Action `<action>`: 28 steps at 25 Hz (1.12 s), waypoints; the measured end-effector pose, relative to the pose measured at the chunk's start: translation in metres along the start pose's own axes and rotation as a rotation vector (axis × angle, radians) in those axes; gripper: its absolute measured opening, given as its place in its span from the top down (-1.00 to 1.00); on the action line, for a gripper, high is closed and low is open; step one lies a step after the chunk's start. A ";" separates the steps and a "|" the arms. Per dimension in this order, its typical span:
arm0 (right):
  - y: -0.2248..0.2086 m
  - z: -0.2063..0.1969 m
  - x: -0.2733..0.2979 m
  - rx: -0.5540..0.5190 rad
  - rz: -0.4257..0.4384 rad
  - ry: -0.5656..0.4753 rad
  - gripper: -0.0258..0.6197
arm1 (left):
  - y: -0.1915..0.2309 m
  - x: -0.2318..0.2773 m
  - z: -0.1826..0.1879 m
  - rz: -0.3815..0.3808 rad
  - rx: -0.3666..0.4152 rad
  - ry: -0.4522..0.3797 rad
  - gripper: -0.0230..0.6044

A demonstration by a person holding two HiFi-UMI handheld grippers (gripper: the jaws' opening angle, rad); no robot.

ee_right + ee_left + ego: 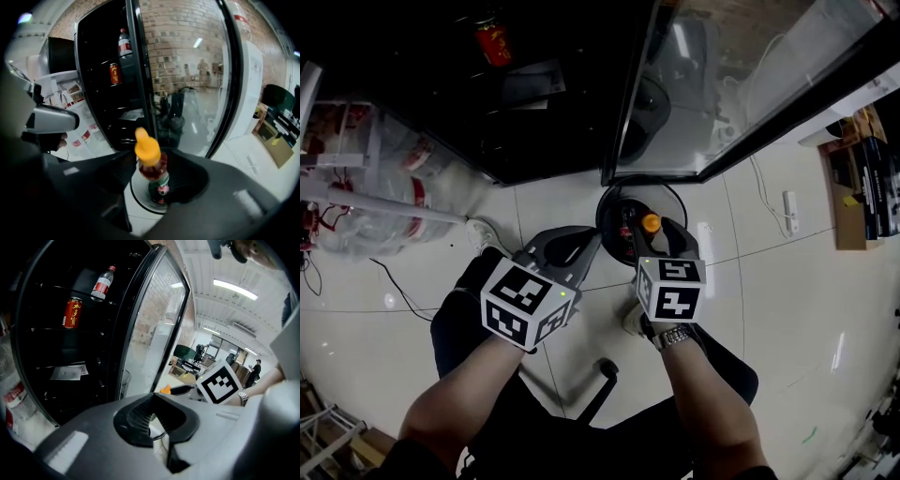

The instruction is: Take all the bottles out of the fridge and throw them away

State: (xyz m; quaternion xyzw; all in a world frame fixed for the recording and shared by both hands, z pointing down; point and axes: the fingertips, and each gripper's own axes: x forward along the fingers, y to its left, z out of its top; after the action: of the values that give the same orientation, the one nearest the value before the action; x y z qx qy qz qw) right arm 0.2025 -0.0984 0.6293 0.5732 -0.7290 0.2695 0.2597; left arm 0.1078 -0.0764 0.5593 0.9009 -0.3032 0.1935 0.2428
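My right gripper [649, 231] [155, 180] is shut on a small bottle [153, 172] of red drink with an orange cap [651, 223]. The bottle stands upright between the jaws, directly above a round black bin [608, 208] [135, 196] on the floor. My left gripper [569, 247] [158, 422] hangs just left of the bin, open with nothing between its jaws. In the open fridge [56, 394] a water bottle with a red label [102, 283] [124, 44] lies on a high shelf. A red can [493, 40] [71, 312] [114, 73] stands on the shelf below.
The fridge's glass door [741, 84] stands open right behind the bin. A clear sack of empty bottles [389, 192] sits at the left by a white rack. A power strip [789, 212] and cardboard boxes [862, 187] lie at the right. Papers [68, 372] lie on a lower shelf.
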 end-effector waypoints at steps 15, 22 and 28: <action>-0.014 0.026 -0.020 0.040 -0.053 -0.067 0.40 | 0.002 -0.019 0.010 0.017 -0.002 -0.034 0.92; 0.002 0.042 -0.028 0.012 -0.041 -0.090 0.40 | 0.000 -0.030 0.019 0.019 0.005 -0.058 0.92; 0.027 0.063 -0.036 -0.022 -0.011 -0.128 0.40 | 0.003 -0.045 0.033 0.032 0.018 -0.090 0.92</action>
State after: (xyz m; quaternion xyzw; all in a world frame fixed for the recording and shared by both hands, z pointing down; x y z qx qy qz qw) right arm 0.1795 -0.1114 0.5565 0.5904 -0.7438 0.2226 0.2204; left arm 0.0793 -0.0762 0.5108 0.9058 -0.3266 0.1593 0.2179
